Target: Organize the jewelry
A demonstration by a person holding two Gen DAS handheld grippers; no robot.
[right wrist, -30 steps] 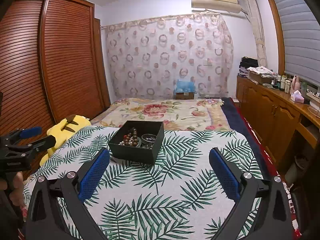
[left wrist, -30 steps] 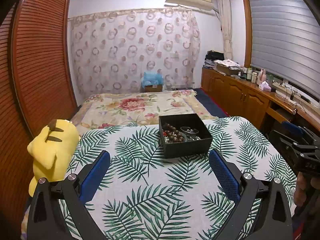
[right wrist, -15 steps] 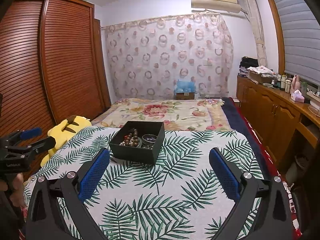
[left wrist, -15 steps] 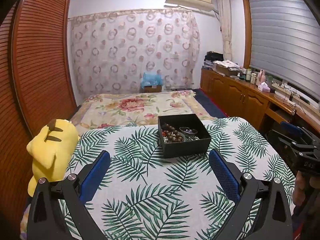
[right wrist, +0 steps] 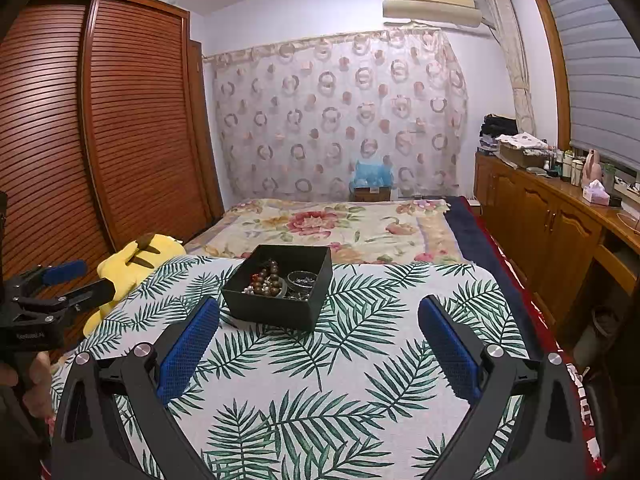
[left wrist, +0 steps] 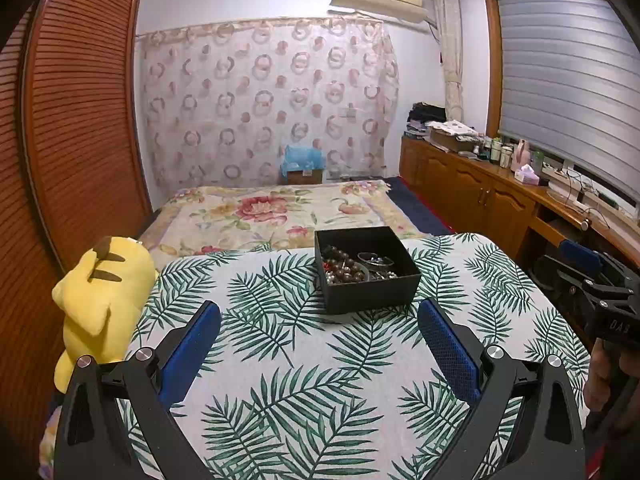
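Observation:
A black open box (left wrist: 372, 292) stands on the leaf-print tablecloth (left wrist: 300, 368). It holds a brown bead bracelet (left wrist: 344, 270), a small glass dish and silvery pieces. The box also shows in the right wrist view (right wrist: 276, 308), with the beads (right wrist: 266, 280) inside. My left gripper (left wrist: 320, 320) is open and empty, held above the cloth short of the box. My right gripper (right wrist: 320, 320) is open and empty, to the right of and nearer than the box. Each gripper shows at the edge of the other's view.
A yellow plush toy (left wrist: 100, 304) leans at the table's left edge. A bed with a floral blanket (left wrist: 276, 216) lies beyond the table. A wooden wardrobe (right wrist: 100, 140) stands on the left, a wooden counter (left wrist: 500, 196) with bottles on the right.
Both views have barely shifted. The box sits slightly higher and to the left in the left wrist view. Both grippers stay open.

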